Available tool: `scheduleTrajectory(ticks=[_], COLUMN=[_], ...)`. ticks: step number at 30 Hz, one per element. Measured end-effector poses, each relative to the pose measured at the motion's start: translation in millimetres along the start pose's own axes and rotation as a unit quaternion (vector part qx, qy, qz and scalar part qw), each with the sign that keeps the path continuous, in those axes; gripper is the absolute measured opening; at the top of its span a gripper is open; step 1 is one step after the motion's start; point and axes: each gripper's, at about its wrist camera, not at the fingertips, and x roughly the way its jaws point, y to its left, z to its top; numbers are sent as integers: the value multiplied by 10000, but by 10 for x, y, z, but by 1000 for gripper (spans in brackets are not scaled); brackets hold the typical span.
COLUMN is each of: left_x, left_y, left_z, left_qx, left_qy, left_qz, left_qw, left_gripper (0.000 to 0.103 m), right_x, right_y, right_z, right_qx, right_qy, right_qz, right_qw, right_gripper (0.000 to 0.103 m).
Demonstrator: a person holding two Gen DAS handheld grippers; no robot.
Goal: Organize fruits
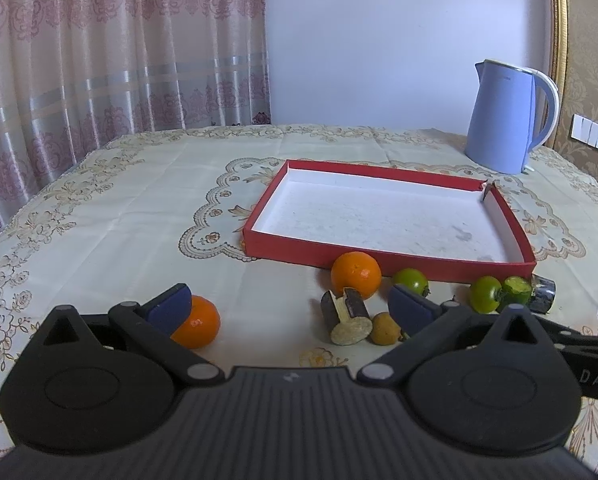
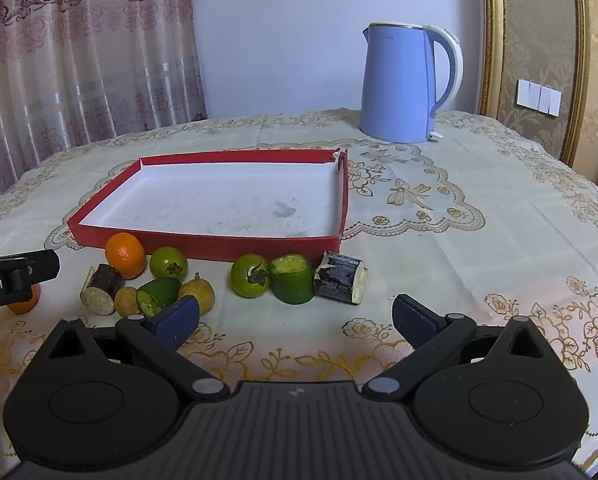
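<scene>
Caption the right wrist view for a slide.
Open right gripper hovers before fruit pieces lined along an empty red tray; blue kettle behind.

On your table (image 2: 479, 240) the tray (image 2: 203, 246) lies mid-table, with the kettle (image 2: 399, 84) behind it toward the far right corner. Along the tray's near wall you have a row of fruit pieces (image 2: 251, 276); one orange (image 1: 197, 322) lies apart, further left and nearer you.

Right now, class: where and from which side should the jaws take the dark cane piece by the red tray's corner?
Across the dark cane piece's round sides at mid-length, from above: it lies flat, and the green chunk crowds its left end.
</scene>
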Motion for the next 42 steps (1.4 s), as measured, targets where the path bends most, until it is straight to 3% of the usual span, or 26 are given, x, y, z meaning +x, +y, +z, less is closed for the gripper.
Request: scheduleTrajectory(ticks=[29,33,38,42], left_x=[97,55,-26,1], left_y=[14,69,332,514], left_z=[-73,-120,-230,-227], left_qx=[187,297,386,248], left_qy=[-40,-203,-508,-486], left_qz=[51,27,242,500], left_qw=[9998,9993,9977,9973], left_gripper=[103,103,103,103], right_x=[43,43,64,137], right_y=[-73,-100,-173,-162], right_z=[-22,-25,-32,-49], right_qx=[191,220,352,390], right_qy=[50,-39,-97,1], right_qz=[90,8,-61,-23], right_qw=[9998,9998,9993,9992], right_gripper=[103,103,103,103])
